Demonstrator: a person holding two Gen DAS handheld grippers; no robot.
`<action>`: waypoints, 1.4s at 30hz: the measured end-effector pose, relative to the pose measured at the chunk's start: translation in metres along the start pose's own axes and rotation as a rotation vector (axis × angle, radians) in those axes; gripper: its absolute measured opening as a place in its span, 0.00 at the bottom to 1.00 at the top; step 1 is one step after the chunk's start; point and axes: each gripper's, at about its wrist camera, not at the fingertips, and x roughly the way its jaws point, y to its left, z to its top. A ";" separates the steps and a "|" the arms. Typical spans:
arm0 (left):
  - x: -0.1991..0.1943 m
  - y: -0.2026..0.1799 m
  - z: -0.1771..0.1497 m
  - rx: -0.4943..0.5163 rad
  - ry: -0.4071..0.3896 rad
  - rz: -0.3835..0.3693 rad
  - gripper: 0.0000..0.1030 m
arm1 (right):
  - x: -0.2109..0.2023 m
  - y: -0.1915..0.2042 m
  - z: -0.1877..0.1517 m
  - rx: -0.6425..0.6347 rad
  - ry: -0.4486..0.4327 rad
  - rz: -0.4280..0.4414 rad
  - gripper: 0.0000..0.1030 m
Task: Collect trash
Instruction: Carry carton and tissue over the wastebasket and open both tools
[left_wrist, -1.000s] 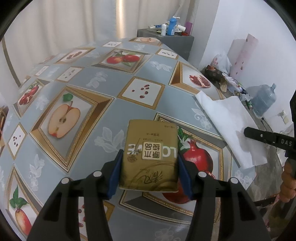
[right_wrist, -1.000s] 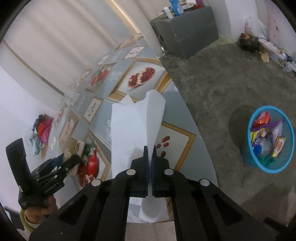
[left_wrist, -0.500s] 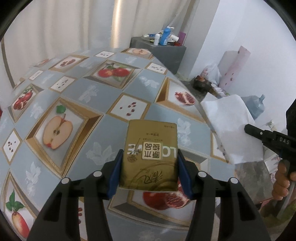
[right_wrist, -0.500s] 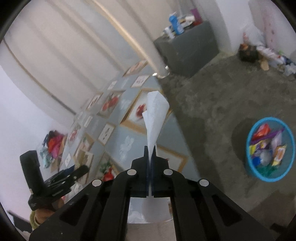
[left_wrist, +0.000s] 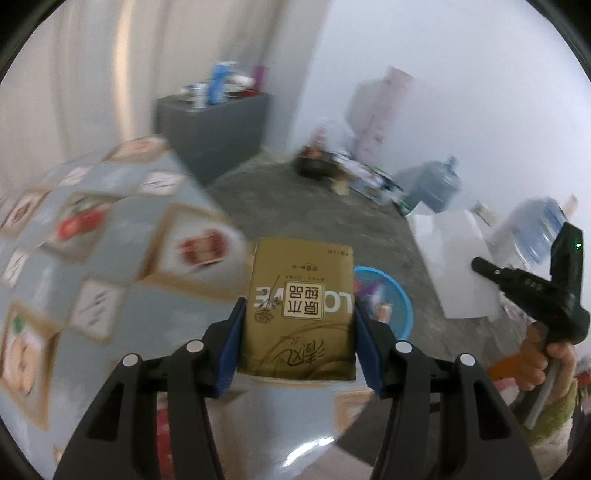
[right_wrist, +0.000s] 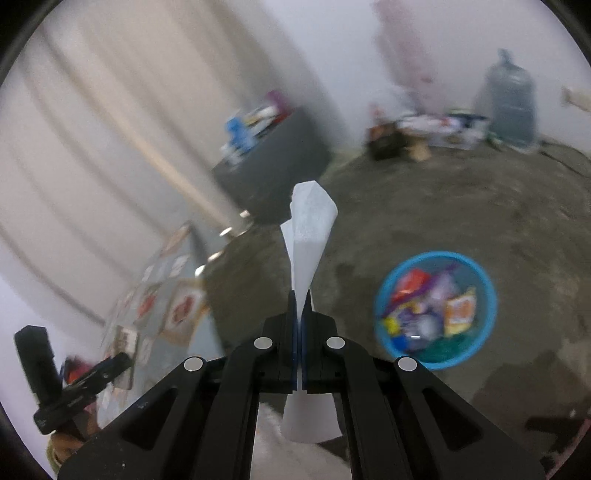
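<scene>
Left wrist view: both grippers swung off the table toward the blue bin (left_wrist: 400, 306), left gripper (left_wrist: 297, 339) clamping the gold packet (left_wrist: 299, 310), right gripper (right_wrist: 298, 314) pinching white paper (right_wrist: 308, 229).

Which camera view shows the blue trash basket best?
The right wrist view shows it best: the blue basket stands whole on the floor, with its colourful wrappers visible inside. In the left wrist view the gold packet in the left gripper hides most of it; only part of the rim shows.

One gold packet (left_wrist: 300, 310), one tissue (right_wrist: 308, 236), perhaps two jugs (left_wrist: 436, 184).
</scene>
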 end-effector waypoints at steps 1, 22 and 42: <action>0.007 -0.010 0.004 0.019 0.011 -0.016 0.52 | -0.002 -0.012 0.001 0.022 -0.006 -0.019 0.00; 0.285 -0.202 0.039 0.297 0.431 -0.154 0.52 | 0.088 -0.173 -0.009 0.517 0.070 -0.107 0.04; 0.190 -0.177 0.073 0.242 0.235 -0.217 0.68 | 0.056 -0.142 -0.011 0.408 0.051 -0.092 0.54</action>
